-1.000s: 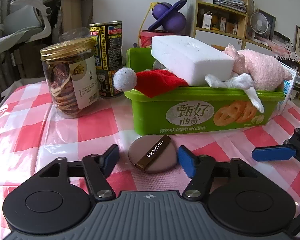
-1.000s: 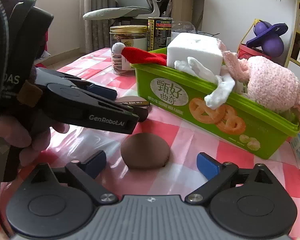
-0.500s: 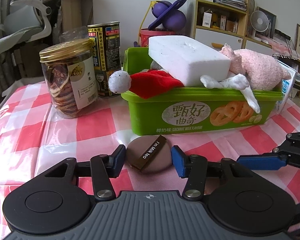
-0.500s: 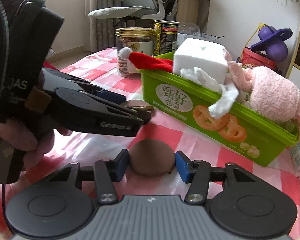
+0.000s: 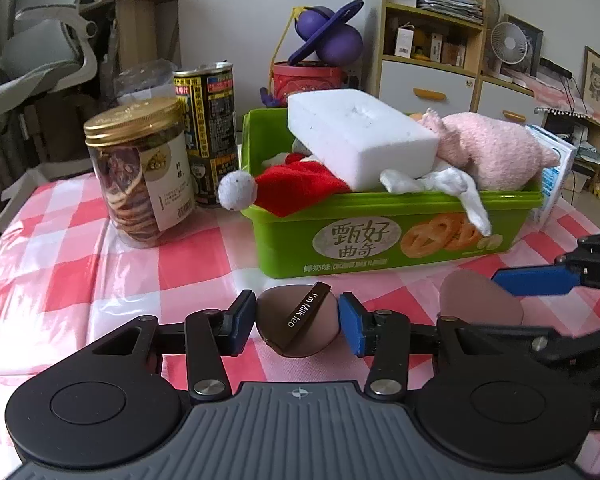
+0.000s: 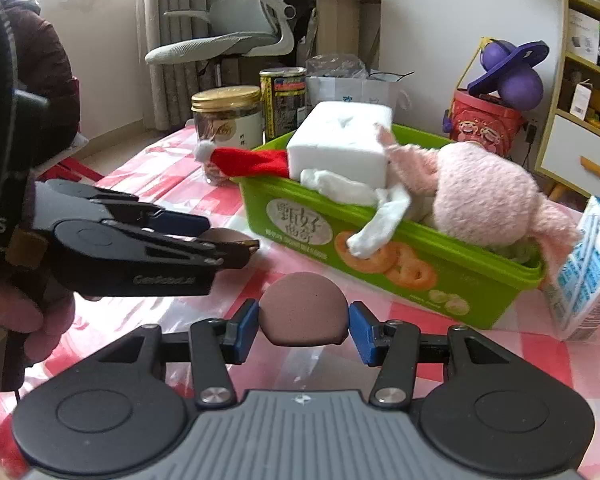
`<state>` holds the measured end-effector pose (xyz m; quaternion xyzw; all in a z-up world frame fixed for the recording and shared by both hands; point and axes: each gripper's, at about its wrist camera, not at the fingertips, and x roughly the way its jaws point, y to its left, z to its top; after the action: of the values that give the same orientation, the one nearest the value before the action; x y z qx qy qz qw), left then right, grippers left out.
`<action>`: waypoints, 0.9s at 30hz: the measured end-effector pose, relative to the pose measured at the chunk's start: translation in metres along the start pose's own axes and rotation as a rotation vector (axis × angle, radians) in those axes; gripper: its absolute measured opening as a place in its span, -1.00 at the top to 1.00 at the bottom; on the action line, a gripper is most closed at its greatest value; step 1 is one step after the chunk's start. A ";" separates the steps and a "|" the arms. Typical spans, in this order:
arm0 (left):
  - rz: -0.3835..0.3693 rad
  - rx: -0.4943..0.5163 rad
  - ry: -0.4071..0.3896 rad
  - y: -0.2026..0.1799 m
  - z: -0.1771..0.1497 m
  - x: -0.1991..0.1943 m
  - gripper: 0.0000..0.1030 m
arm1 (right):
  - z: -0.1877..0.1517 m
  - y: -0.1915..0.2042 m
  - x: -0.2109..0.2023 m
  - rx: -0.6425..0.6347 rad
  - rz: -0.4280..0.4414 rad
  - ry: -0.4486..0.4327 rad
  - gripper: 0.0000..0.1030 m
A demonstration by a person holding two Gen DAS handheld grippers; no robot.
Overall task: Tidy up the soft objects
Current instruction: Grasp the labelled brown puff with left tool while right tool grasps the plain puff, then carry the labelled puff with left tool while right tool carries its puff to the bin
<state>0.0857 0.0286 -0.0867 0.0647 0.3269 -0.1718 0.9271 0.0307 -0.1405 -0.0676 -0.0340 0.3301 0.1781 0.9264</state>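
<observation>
Both your claws have just closed: left claw (image 5: 298, 326) pinches the ribboned brown round puff (image 5: 296, 326), right claw (image 6: 304, 326) pinches the plain brown round puff (image 6: 304, 310).

We count two brown puffs (image 5: 298, 326) (image 5: 478, 300), one green tub (image 5: 380, 240), one glass jar (image 5: 140, 172), one tin can (image 5: 208, 136), one carton (image 6: 588, 276).

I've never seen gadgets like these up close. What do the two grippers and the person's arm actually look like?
Each gripper, left and right, has black linkage arms with silver pivot screws, blue rubber pads on the fingertips, and a ribbed grey body between two round black discs. Seen side-on, the left one carries pale lettering. A dark maroon sleeve shows behind it.
</observation>
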 end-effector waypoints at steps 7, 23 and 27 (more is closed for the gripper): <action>-0.011 0.024 -0.018 -0.002 0.003 -0.018 0.12 | 0.004 -0.006 -0.015 0.016 -0.016 -0.021 0.57; -0.061 0.002 -0.132 -0.007 0.021 -0.074 0.15 | 0.024 -0.032 -0.066 0.150 -0.058 -0.161 0.56; -0.078 -0.030 -0.164 -0.007 0.026 -0.082 0.15 | 0.028 -0.040 -0.074 0.199 -0.069 -0.188 0.56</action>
<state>0.0386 0.0390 -0.0152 0.0237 0.2548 -0.2077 0.9441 0.0086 -0.1956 -0.0017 0.0636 0.2565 0.1151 0.9576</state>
